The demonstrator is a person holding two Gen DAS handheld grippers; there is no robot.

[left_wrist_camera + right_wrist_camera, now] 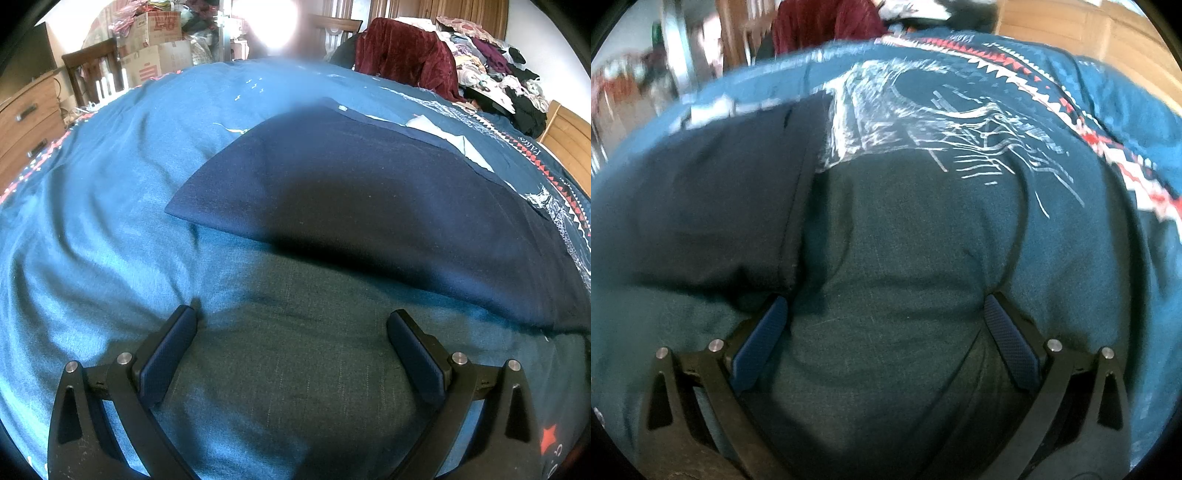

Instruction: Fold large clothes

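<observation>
I am holding both the left gripper (291, 319) and right gripper (886, 308) wide open, empty, approaching the dark navy folded garment (351, 184) near the teal printed bedspread's (110, 184) right edge; pinching its near hem evenly should keep the fold square.

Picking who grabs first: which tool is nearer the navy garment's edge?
Right. The right tool has its left fingertip at the navy garment hem; the left tool sits back over the blue bedspread.

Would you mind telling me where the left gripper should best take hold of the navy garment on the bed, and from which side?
Probably the near-left corner of the navy garment. It ends in a free point lying flat on the blue bedspread, with bare bedspread on two sides. The open left gripper could come in low from the left and pinch across that edge.
</observation>
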